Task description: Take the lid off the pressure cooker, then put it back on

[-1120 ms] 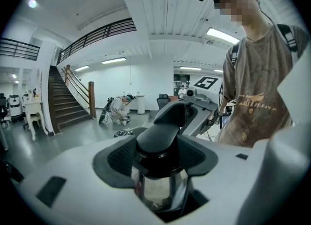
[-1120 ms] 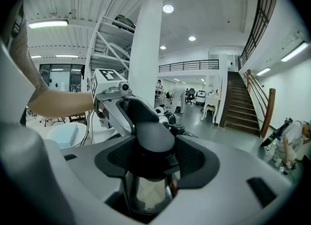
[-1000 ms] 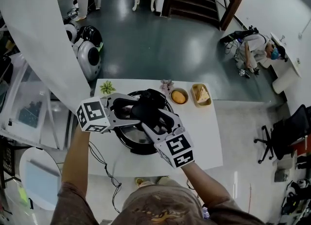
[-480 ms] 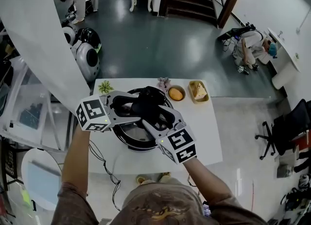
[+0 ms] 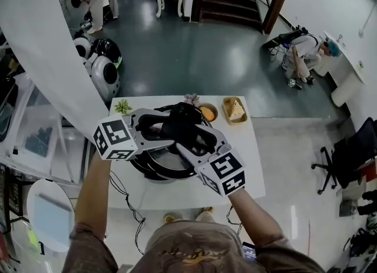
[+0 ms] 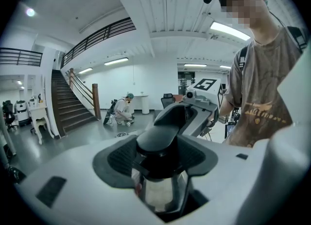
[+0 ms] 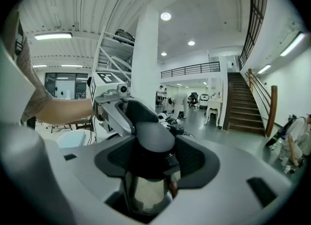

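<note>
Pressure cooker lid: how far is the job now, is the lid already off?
Done: the left gripper and the right gripper are both clamped on the black handle of the lid. In hand: the lid appears lifted, its rim offset from the pot on the table, though the gap is hard to judge. Left: lifting it clear, then setting it back on.

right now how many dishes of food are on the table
2: a round bowl at the table's far edge, and a yellow tray just right of it. Others may be hidden from this view.
</note>
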{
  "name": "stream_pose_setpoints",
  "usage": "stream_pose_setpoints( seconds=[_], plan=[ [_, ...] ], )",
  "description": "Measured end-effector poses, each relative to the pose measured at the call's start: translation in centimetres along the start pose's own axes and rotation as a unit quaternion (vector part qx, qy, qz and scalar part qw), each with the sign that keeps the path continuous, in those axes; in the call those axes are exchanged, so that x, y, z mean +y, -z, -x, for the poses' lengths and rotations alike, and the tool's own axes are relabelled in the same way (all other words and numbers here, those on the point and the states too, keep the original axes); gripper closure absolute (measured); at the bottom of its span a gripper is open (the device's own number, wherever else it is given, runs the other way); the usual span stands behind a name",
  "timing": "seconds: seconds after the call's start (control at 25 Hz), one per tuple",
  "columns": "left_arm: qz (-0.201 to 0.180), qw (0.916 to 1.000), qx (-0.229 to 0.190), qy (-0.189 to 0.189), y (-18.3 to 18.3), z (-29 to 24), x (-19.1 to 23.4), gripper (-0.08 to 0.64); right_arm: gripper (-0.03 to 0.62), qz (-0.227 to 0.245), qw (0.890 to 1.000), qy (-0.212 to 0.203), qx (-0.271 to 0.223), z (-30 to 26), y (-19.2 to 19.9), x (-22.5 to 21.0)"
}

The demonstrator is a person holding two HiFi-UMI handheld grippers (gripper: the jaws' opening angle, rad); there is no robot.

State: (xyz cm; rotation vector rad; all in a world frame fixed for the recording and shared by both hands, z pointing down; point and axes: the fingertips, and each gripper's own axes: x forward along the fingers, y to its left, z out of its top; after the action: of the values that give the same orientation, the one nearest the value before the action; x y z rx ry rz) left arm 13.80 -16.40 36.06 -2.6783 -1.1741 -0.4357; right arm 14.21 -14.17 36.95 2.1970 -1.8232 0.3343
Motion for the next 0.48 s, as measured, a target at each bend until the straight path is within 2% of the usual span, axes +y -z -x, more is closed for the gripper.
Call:
stream_pose_setpoints(
  seconds=[0.24,0.48],
  plan=[
    [-0.009,0.9999,0.004,0.006,-3.1,-4.8,-1.0,0.295,0.334,0.003,1.0,0.011,-0.003,4.4,0.5,-3.8],
    [-0.018,0.9993,-0.009,0.03,-6.4,-11.3,-2.1,0.295,0.334,0.009,0.999,0.039,0.002,9.7,1.7,-8.8]
  ],
)
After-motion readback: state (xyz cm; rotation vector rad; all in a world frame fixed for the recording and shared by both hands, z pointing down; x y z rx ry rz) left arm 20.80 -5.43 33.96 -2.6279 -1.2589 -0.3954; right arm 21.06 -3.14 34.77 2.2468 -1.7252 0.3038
